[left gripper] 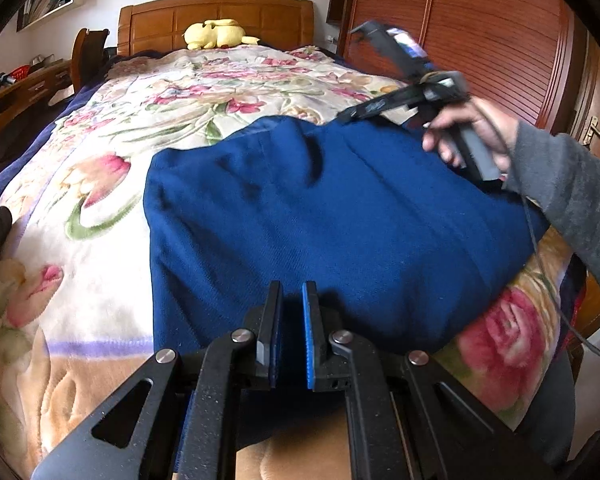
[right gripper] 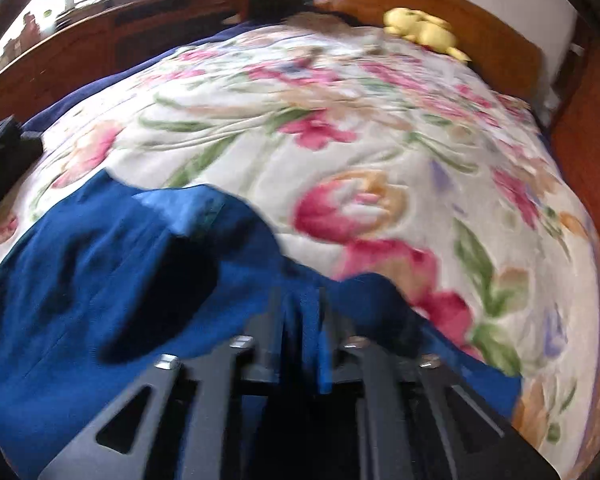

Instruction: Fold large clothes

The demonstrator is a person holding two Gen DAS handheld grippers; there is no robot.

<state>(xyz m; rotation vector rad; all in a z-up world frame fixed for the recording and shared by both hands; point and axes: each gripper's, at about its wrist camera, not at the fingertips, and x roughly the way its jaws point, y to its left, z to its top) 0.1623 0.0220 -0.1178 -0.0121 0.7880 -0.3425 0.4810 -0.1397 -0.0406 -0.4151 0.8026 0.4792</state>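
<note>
A large dark blue garment (left gripper: 320, 208) lies folded on the floral blanket (left gripper: 100, 184) of a bed. My left gripper (left gripper: 293, 292) is at its near edge, jaws a narrow gap apart with blue cloth between them. My right gripper (left gripper: 342, 117) shows in the left wrist view at the garment's far right corner, held by a hand in a grey sleeve. In the blurred right wrist view the right gripper (right gripper: 300, 300) has its jaws close together around a fold of the blue garment (right gripper: 100, 280).
A yellow plush toy (left gripper: 216, 34) lies by the wooden headboard (left gripper: 216, 16). A wooden wardrobe (left gripper: 480, 40) stands to the right of the bed. A desk with clutter (left gripper: 16, 84) runs along the left. A dark item (right gripper: 4, 152) lies at the bed's left edge.
</note>
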